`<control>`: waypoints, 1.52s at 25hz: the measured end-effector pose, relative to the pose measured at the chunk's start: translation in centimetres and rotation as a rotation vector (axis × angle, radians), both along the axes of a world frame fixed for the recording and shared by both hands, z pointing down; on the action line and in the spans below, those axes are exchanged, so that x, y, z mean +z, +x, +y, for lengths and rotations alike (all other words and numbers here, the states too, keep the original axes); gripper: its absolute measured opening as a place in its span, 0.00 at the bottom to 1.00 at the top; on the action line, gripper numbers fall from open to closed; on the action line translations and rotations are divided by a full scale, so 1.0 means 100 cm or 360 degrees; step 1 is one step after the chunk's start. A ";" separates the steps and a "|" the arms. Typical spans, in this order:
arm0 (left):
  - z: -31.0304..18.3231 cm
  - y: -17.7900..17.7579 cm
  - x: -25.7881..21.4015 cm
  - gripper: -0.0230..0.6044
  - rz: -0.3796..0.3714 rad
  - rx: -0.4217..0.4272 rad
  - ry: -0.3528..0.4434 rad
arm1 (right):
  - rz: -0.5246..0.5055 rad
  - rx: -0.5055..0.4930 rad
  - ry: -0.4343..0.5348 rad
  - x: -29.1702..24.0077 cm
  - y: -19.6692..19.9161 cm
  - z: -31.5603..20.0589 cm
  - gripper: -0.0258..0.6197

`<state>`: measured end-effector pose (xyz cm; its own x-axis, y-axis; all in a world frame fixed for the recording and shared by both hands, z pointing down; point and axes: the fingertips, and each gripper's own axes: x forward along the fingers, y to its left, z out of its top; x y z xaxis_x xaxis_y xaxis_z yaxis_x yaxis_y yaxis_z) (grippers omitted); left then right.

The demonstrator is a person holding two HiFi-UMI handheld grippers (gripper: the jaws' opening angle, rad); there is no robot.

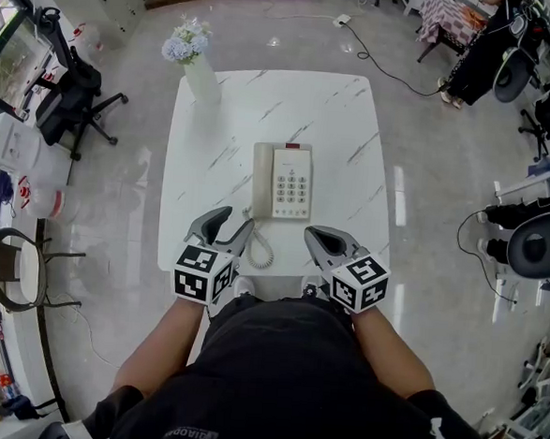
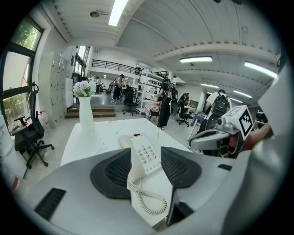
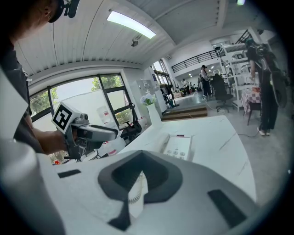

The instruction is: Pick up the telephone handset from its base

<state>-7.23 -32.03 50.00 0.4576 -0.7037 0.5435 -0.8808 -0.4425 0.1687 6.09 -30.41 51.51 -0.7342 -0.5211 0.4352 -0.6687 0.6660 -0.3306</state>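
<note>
A cream telephone (image 1: 291,182) sits mid-table on the white marble table (image 1: 339,106). Its handset (image 1: 262,180) lies in the cradle on the base's left side, and the coiled cord (image 1: 260,248) trails toward me. My left gripper (image 1: 226,227) hovers at the near edge just left of the cord, open and empty. In the left gripper view the phone (image 2: 146,158) and handset (image 2: 125,141) show through the wide gap. My right gripper (image 1: 322,238) hovers right of the cord with its tips together, holding nothing. The right gripper view shows the phone (image 3: 179,147) ahead.
A white vase of pale flowers (image 1: 197,63) stands at the table's far left corner. A black office chair (image 1: 68,96) and a round stool (image 1: 18,266) are on the floor to the left. Chairs and equipment (image 1: 532,241) crowd the right side.
</note>
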 end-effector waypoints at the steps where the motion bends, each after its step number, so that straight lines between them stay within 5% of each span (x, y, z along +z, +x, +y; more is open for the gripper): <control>1: -0.001 -0.001 0.001 0.36 -0.0005 -0.0004 -0.0002 | -0.0001 0.0000 0.0001 0.000 0.000 -0.001 0.04; 21: -0.090 0.014 0.065 0.36 -0.0150 -0.0125 -0.0169 | -0.0018 0.0088 0.0040 -0.006 0.044 -0.016 0.04; 38: -0.143 0.023 0.143 0.41 -0.0256 -0.0280 -0.0485 | 0.0003 0.0151 0.0026 -0.004 0.081 -0.030 0.04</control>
<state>-4.90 -46.33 64.29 0.2363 -0.5590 0.7948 -0.9646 -0.2333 0.1227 14.17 -33.41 51.15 -0.6804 -0.5953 0.4273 -0.7296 0.6049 -0.3190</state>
